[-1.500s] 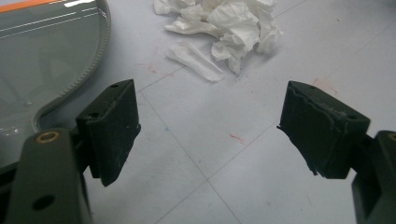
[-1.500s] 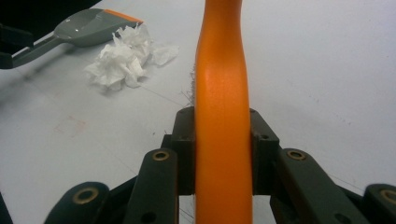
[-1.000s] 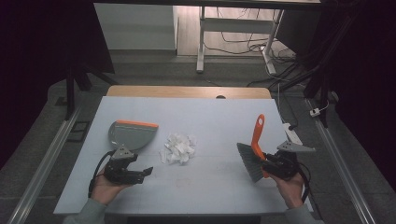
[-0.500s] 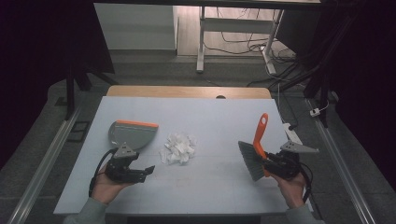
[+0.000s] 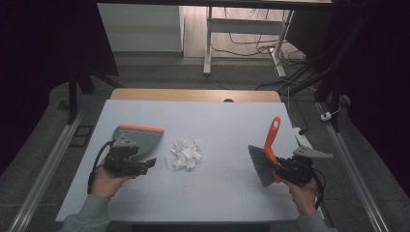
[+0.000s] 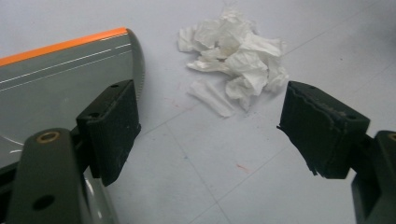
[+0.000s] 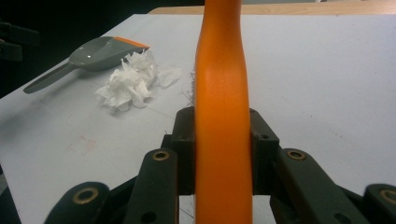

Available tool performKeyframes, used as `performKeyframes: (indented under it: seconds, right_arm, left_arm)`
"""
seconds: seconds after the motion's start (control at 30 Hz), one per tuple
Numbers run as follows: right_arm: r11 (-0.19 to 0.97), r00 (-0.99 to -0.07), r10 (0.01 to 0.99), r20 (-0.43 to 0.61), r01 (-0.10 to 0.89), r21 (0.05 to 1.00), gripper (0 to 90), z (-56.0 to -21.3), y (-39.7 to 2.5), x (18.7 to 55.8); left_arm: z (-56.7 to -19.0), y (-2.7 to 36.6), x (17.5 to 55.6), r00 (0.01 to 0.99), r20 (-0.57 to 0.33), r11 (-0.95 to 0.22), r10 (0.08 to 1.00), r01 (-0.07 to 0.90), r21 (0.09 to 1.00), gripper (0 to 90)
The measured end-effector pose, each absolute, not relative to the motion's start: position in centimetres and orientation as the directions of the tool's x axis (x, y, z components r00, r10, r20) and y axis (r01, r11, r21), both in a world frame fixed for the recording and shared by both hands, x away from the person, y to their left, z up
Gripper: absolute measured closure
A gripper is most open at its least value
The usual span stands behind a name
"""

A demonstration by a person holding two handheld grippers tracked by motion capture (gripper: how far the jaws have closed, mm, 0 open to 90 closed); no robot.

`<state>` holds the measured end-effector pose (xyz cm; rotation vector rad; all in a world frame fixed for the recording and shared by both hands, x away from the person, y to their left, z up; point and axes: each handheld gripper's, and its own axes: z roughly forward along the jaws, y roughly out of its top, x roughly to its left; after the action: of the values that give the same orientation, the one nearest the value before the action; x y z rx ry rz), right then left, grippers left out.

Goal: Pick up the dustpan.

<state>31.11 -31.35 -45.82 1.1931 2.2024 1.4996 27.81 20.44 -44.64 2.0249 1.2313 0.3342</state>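
Clamping orange brush [image 5: 269,151] handle, right gripper [image 5: 285,170] sits lower right of high view, bristles down on table [image 5: 232,121]. Left gripper [image 5: 147,163] gaping, nothing held, over grey dustpan [image 5: 138,137] handle, lower left. Crumpled tissue [image 5: 184,153] mid-frame between them.

White table [image 5: 232,121], cables [image 5: 251,36] beyond.
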Motion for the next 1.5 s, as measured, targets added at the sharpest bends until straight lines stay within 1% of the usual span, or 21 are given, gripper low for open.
performKeyframes:
  seconds: [0.13, 0.27, 0.5, 0.6, 0.9, 1.07, 1.17, 1.37, 1.4, 1.43, 1.5]
  right_arm:
    - [0.166, -0.652, 0.724, 0.227, 0.484, 0.859, 70.1, -45.7, -31.3, 31.1]
    - [0.162, -0.648, 0.726, 0.229, 0.485, 0.859, 70.1, -45.7, -31.5, 31.1]
    - [0.172, -0.657, 0.720, 0.223, 0.481, 0.860, 70.1, -45.6, -31.1, 31.0]
    - [0.176, -0.658, 0.719, 0.223, 0.483, 0.858, 70.1, -45.7, -31.0, 31.0]
    - [0.177, -0.650, 0.727, 0.221, 0.488, 0.855, 70.1, -45.7, -31.1, 31.0]
    - [0.187, -0.647, 0.732, 0.213, 0.491, 0.851, 70.1, -45.9, -31.0, 31.0]
    - [0.189, -0.647, 0.733, 0.210, 0.491, 0.851, 70.1, -46.0, -30.9, 31.0]
    - [0.192, -0.642, 0.737, 0.212, 0.500, 0.844, 70.1, -46.1, -30.9, 31.0]
    - [0.193, -0.641, 0.737, 0.213, 0.502, 0.843, 70.1, -46.2, -30.9, 31.0]
    - [0.196, -0.643, 0.736, 0.211, 0.500, 0.843, 70.1, -46.2, -30.9, 31.0]
    - [0.195, -0.643, 0.736, 0.211, 0.501, 0.843, 70.1, -46.2, -30.9, 31.0]
  left_arm:
    - [-44.6, 20.6, 28.5, 0.508, -0.162, -0.263, 0.846, 0.661, 0.703, 20.7]
    - [-44.6, 20.5, 28.5, 0.529, -0.126, -0.311, 0.839, 0.658, 0.686, 20.6]
    - [-44.7, 22.0, 28.6, 0.484, -0.095, -0.299, 0.870, 0.671, 0.678, 20.5]
    - [-44.7, 22.4, 28.7, 0.470, -0.095, -0.289, 0.878, 0.677, 0.677, 20.3]
    - [-45.3, 24.6, 29.0, 0.405, -0.070, -0.268, 0.911, 0.714, 0.647, 19.9]
    - [-46.3, 25.4, 29.5, 0.372, -0.081, -0.251, 0.925, 0.755, 0.606, 19.8]
    - [-46.9, 25.5, 29.7, 0.349, -0.071, -0.248, 0.934, 0.781, 0.574, 19.7]
    - [-47.9, 25.5, 30.3, 0.335, -0.073, -0.249, 0.939, 0.813, 0.526, 17.7]
    - [-48.1, 25.6, 30.4, 0.331, -0.081, -0.244, 0.940, 0.820, 0.518, 17.6]
    - [-48.7, 25.8, 30.6, 0.322, -0.107, -0.229, 0.941, 0.834, 0.502, 17.4]
    - [-48.9, 25.8, 30.7, 0.319, -0.114, -0.223, 0.941, 0.837, 0.499, 17.2]
